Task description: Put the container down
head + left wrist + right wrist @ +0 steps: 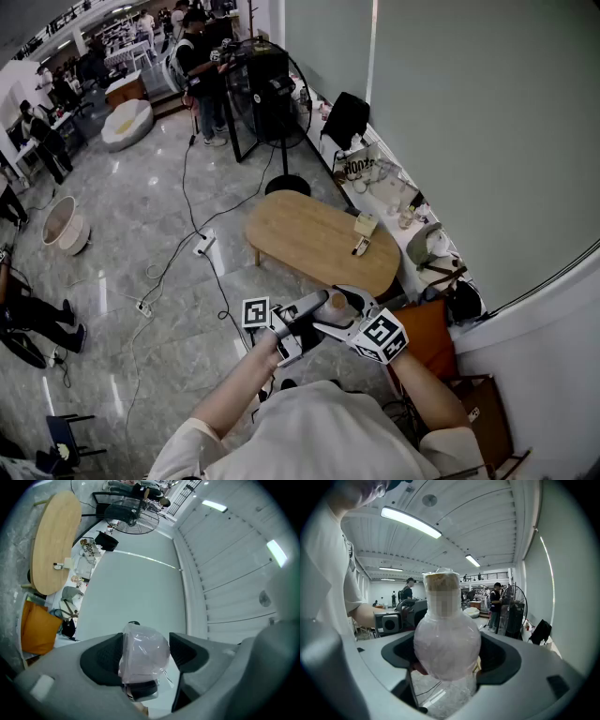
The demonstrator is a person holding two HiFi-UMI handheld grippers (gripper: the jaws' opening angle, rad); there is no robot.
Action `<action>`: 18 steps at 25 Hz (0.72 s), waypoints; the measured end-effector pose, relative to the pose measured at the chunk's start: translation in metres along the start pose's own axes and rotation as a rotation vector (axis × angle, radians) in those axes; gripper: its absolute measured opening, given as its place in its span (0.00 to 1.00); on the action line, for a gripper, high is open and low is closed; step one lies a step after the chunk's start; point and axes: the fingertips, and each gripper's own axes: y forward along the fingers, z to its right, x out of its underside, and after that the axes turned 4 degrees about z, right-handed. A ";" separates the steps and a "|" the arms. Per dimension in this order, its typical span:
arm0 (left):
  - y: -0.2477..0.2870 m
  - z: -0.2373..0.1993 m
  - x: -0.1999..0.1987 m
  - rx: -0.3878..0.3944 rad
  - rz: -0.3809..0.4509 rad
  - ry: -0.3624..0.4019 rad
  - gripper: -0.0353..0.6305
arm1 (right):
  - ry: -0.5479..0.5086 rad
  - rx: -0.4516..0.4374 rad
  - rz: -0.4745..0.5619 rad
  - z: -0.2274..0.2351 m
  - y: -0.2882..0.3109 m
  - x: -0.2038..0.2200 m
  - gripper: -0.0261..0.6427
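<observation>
A grey, glossy stone-pattern floor (141, 206) spreads across a large open hall, with cables (187, 253) trailing over it toward a black standing fan (272, 94). An oval wooden table (300, 234) stands on the floor ahead of the person, mostly bare, with a small pale box (365, 225) and a darker item beside it near its right end. A plain pale wall (469, 122) runs along the right, with a cluttered ledge (394, 197) at its foot and an orange object (427, 337) just past the table's near end. Several people (197, 56) stand far back in the hall. The container (446, 644), a clear round-bodied bottle wrapped in thin film, is held in the air close to the person's chest, well apart from the table. The right tool (446, 656) is closed on its bulging body, a pad pressing on each side. The left tool (146, 654) grips it as well, and the wrapped shape fills the gap between its pads. In the head view the two tool bodies cover nearly all of the container, leaving only a tan top showing. Its base is cut off below the jaws in both gripper views. The items on the table and the ledge are too small to identify, and the hands are largely hidden behind the tools.
</observation>
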 end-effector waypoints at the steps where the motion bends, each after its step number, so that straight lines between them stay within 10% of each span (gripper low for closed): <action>1: -0.001 -0.001 -0.001 -0.003 0.001 0.004 0.51 | -0.001 0.000 0.002 0.000 0.000 0.000 0.62; 18: -0.020 -0.002 0.000 -0.005 0.004 0.005 0.51 | 0.004 -0.005 -0.013 -0.016 0.009 0.002 0.62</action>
